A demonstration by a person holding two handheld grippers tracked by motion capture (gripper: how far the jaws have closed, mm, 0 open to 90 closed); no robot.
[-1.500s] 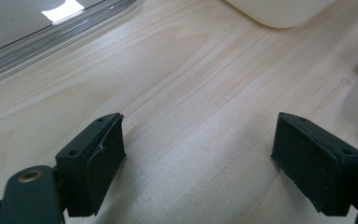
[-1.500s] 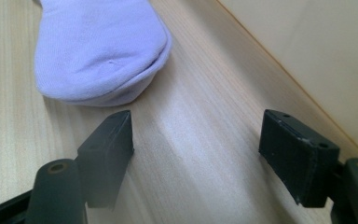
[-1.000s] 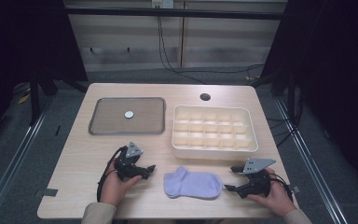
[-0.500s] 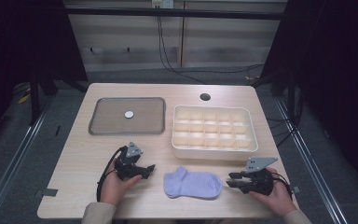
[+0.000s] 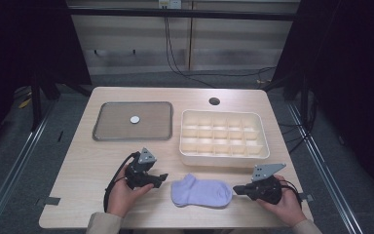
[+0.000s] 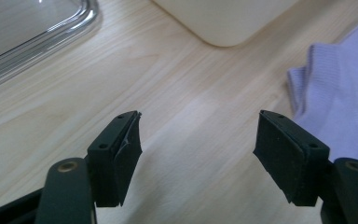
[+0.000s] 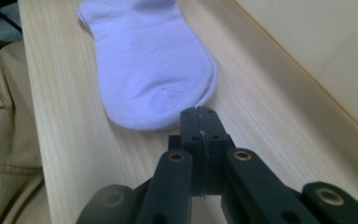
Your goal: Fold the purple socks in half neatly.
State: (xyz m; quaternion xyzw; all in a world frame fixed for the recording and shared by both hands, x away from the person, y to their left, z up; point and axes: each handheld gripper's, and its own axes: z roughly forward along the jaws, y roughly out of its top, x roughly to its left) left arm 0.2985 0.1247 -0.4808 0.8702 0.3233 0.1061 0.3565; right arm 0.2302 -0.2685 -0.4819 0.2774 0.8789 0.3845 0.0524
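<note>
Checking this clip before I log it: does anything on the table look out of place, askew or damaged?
Nothing looks damaged or spilled. One oddity: a small round white disc lies alone in the flat grey metal tray. The lilac sock lies flat and the cream plastic compartment box sits square.

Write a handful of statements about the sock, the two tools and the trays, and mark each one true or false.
1. The lilac sock lies flat on the table. True.
2. The right tool stands wide open. False: its jaws are shut, nothing between them.
3. The left tool holds the sock. False: it is open over bare wood.
4. The metal tray holds a small round disc. True.
5. The white compartment box holds socks. False: its cells look empty.
</note>
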